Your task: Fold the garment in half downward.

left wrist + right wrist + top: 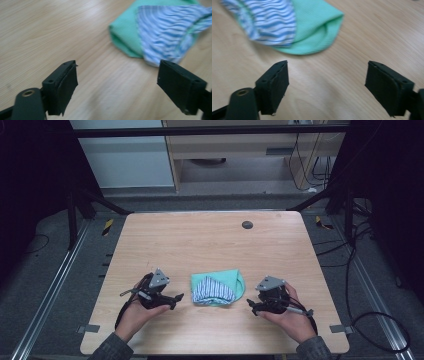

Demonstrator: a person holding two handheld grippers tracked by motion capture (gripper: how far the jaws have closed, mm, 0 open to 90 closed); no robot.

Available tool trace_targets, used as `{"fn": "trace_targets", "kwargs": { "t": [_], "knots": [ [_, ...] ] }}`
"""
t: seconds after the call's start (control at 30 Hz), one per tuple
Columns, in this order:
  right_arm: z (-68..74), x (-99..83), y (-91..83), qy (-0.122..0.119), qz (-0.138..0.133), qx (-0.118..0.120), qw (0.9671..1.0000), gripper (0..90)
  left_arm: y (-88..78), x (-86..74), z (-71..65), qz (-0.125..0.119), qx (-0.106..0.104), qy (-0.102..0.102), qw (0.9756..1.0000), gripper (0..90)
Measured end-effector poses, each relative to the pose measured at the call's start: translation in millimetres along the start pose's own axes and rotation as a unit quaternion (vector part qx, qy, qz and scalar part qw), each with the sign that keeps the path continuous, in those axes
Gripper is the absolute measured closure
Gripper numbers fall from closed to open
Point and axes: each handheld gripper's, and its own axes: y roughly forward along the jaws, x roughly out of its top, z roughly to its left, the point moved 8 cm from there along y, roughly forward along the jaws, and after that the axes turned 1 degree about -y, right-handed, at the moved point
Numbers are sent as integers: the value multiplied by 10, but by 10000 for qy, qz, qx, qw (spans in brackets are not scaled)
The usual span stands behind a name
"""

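A folded green cloth (235, 281) lies on the wooden table (210, 240) near its front edge, with a blue-and-white striped piece (212, 291) folded over it. My left gripper (177, 298) is just left of the bundle, held in a hand, jaws open and empty. My right gripper (251, 307) is just right of the bundle, also open and empty. In the left gripper view the green cloth (125, 32) and the stripes (170, 30) lie beyond the open jaws (117, 82). The right gripper view has the stripes (272, 22) and the green cloth (317, 27) ahead of its spread jaws (327, 85).
A small dark round disc (247, 224) is set in the table near its far edge. Black cables (360, 270) trail on the floor to the right of the table. A pale cabinet (250, 150) stands behind it.
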Motion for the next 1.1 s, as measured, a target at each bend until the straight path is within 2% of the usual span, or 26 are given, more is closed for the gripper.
{"fn": "trace_targets", "kwargs": {
  "t": [0.1,0.2,0.23,0.27,0.3,0.33,0.47,0.57,0.7,0.77,0.8,0.87,0.9,1.0,1.1],
  "knots": [
    [-192,-38,66,467,-110,-133,9988,104,54,-52,211,59,173,-249,9995,109],
    [-405,-73,167,874,-140,-361,9954,79,129,-128,421,132,330,-516,9980,93],
    [-486,-87,210,1088,-138,-437,9930,74,153,-153,481,165,397,-575,9974,88],
    [-549,-95,241,1208,-164,-481,9914,73,170,-170,524,185,443,-621,9969,87],
    [-602,-101,266,1271,-191,-531,9903,72,203,-199,608,187,499,-755,9957,87],
    [-702,-113,315,1498,-224,-607,9866,73,220,-214,652,201,558,-774,9952,86],
    [-853,-144,391,1681,-226,-806,9822,73,264,-250,756,229,678,-839,9939,84],
    [-938,-174,466,1877,-171,-967,9773,75,310,-299,822,277,729,-915,9928,78],
    [-955,-204,538,1898,-70,-1102,9756,76,346,-317,890,232,828,-1000,9913,79],
    [-953,-227,586,1908,21,-1199,9743,75,385,-318,902,189,796,-1068,9909,79],
    [-949,-235,609,1934,32,-1220,9735,60,402,-312,909,146,792,-1073,9910,66],
    [-952,-243,637,2127,-13,-1100,9709,41,422,-294,917,145,833,-1130,9900,58],
    [-963,-253,643,2282,35,-1091,9675,27,430,-288,917,153,855,-1152,9895,57],
    [-971,-259,647,2294,60,-1120,9669,18,455,-277,917,213,815,-1097,9904,28],
    [-979,-269,647,2353,95,-1166,9649,1,454,-281,920,208,829,-1127,9899,20]
  ]
}}
